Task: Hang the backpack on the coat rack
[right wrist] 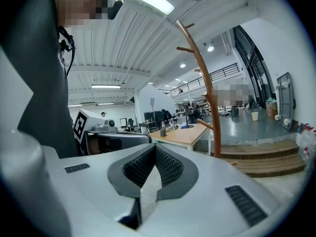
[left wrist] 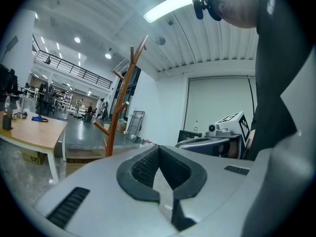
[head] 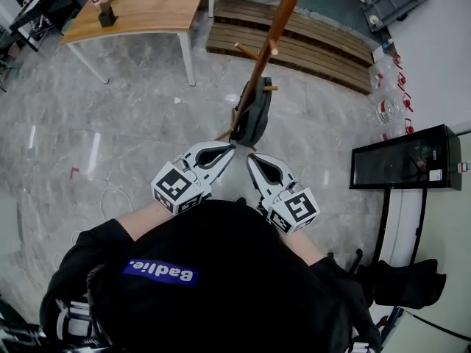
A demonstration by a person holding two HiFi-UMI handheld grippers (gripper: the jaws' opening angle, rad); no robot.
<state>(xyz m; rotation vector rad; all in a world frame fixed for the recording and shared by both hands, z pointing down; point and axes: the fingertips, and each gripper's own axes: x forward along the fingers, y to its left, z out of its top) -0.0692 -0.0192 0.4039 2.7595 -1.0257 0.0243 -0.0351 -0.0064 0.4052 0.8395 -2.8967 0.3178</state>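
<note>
The wooden coat rack (head: pixel 268 46) stands straight ahead of me on the grey floor. A black backpack (head: pixel 255 115) hangs against its pole, its top by a short peg. My left gripper (head: pixel 229 147) and right gripper (head: pixel 250 157) are held side by side near my chest, tips a little short of the backpack, both shut with nothing in them. In the left gripper view the left gripper (left wrist: pixel 158 149) has its jaws pressed together, with the coat rack (left wrist: pixel 116 117) beyond. The right gripper (right wrist: pixel 155 147) looks the same in its own view, the coat rack (right wrist: pixel 207 98) to the right. Neither gripper view shows the backpack.
A wooden table (head: pixel 140 9) stands at the back left, and a low wooden platform (head: pixel 294 39) lies behind the rack. A black glass cabinet (head: pixel 405 157) and water jugs (head: pixel 386 109) line the right wall. A thin cable (head: pixel 110 197) lies on the floor at left.
</note>
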